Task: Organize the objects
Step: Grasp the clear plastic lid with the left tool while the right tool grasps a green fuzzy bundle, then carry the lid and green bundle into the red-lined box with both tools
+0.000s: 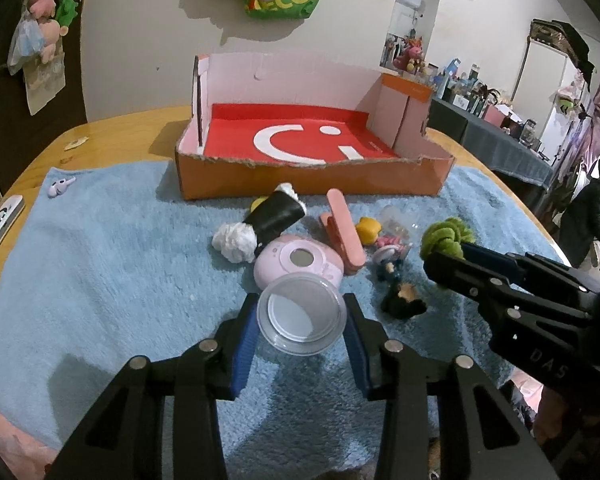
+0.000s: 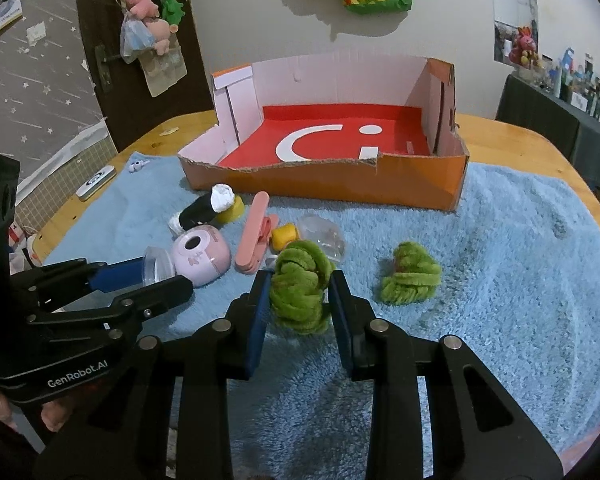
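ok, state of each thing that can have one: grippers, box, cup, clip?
left gripper: shut on clear cup
right gripper: shut on green fuzzy bundle
orange box: open, nothing inside
second green bundle: loose on blue towel
pink clip: lying closed

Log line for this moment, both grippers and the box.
left gripper: shut on clear plastic cup | right gripper: shut on green fuzzy bundle | orange box: nothing inside | second green bundle: on blue towel

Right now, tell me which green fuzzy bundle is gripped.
The green bundle between the right gripper pads, beside the pink clip. The other green bundle lies free on the blue towel.
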{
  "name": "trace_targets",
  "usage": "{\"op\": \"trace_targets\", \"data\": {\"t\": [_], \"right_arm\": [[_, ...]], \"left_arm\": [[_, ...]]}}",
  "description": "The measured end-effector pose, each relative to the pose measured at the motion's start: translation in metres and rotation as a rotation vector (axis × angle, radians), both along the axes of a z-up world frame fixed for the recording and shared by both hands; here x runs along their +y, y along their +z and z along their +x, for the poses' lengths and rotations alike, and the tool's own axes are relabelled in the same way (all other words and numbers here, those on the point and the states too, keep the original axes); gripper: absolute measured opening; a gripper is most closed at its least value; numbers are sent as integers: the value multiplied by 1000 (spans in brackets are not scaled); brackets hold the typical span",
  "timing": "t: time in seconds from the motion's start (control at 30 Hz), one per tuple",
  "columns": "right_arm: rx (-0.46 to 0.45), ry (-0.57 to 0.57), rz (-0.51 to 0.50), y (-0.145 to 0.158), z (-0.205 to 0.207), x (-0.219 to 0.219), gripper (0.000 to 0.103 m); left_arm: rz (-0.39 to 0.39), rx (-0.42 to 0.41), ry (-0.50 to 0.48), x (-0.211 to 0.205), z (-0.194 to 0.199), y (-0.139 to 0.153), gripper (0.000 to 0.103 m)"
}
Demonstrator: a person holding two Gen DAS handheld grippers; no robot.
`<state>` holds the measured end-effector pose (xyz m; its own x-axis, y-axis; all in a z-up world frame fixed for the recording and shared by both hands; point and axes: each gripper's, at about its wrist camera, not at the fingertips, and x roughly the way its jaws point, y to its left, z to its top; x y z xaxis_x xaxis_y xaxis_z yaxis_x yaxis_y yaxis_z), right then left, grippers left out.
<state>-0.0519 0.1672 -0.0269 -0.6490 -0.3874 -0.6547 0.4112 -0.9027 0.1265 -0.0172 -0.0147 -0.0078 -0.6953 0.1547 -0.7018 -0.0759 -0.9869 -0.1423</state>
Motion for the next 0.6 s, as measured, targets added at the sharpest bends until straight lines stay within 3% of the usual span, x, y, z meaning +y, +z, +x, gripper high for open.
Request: {"op": "trace_targets", "data": {"t": [0.6], "right_arm": [[47, 5, -23, 28, -15, 0, 28]], "left_arm": [[2, 53, -6, 2, -23, 30, 42]]}}
